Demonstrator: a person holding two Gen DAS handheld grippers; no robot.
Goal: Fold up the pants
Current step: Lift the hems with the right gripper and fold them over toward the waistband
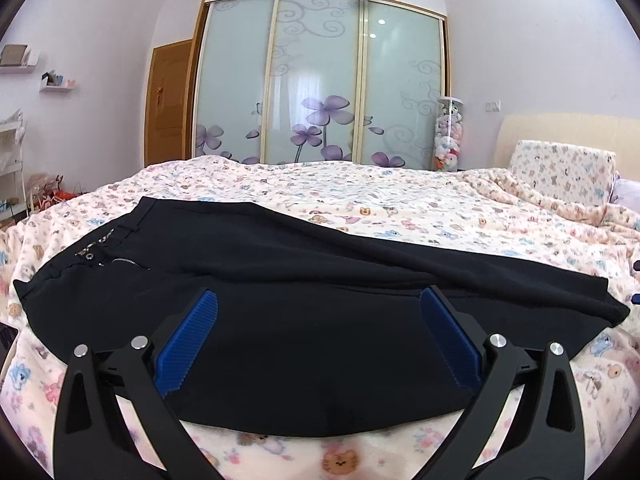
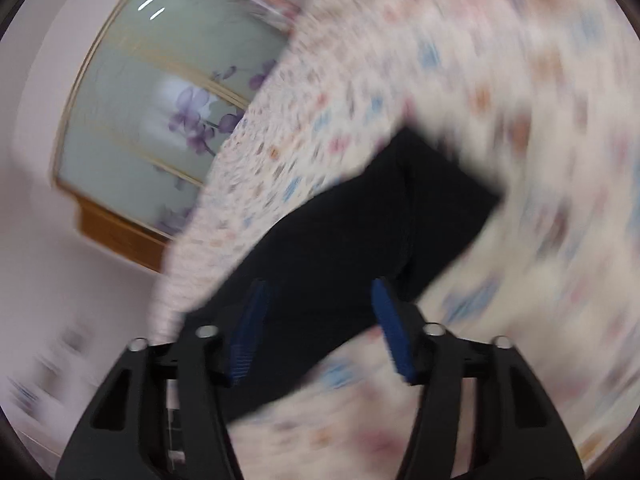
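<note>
Black pants (image 1: 304, 280) lie flat across the bed, waistband and zipper at the left, leg ends at the right. My left gripper (image 1: 318, 304) is open and empty, hovering just above the near edge of the pants around mid-thigh. In the right wrist view, which is tilted and motion-blurred, the leg end of the pants (image 2: 360, 232) lies on the bedspread. My right gripper (image 2: 320, 292) is open, its blue pads over the dark cloth, holding nothing.
The bed carries a cartoon-print bedspread (image 1: 400, 200), with a matching pillow (image 1: 560, 172) and headboard at the right. A sliding-door wardrobe (image 1: 320, 80) stands behind, with a tube of plush toys (image 1: 448, 132) beside it. Shelves and clutter are at the left.
</note>
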